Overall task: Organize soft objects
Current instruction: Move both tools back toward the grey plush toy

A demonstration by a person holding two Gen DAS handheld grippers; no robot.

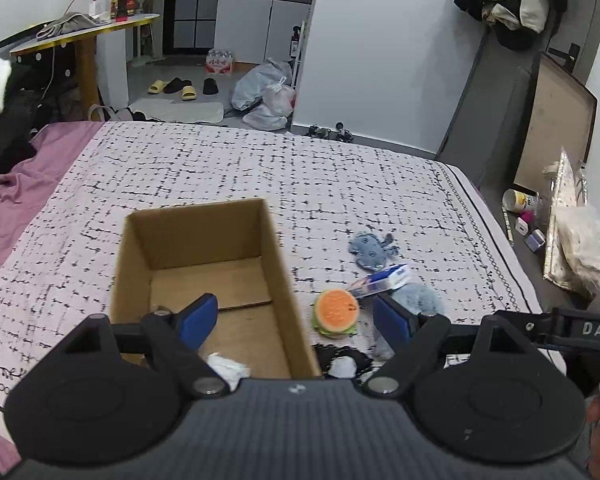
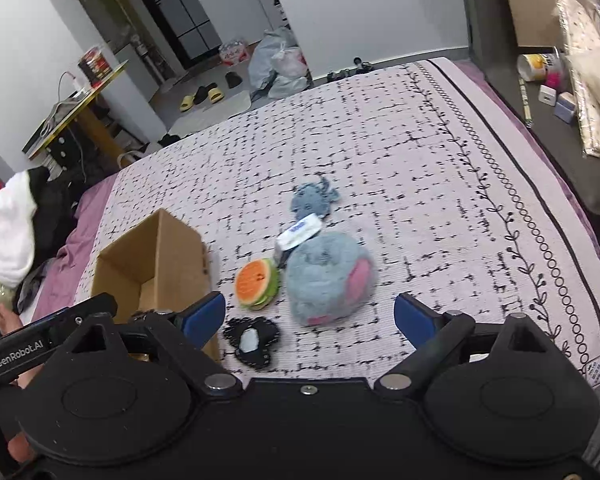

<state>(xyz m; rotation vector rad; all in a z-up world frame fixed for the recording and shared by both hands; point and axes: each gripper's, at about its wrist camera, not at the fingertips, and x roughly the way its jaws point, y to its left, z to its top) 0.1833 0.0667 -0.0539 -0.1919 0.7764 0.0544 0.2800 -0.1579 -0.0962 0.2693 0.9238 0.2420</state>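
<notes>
Right claw is hanging wide open, nothing in it, with the blue plush sitting just ahead, nearer than the left claw, also gaping empty.

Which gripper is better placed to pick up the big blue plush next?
Right. The right gripper is open directly before the big blue plush; the left gripper straddles the cardboard box wall.

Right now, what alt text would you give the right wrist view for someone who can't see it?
An open claw hovers over a patterned bedspread, pointing at a fluffy blue plush, a burger toy, a tissue pack and a small black item. An open cardboard box sits to their left.
</notes>
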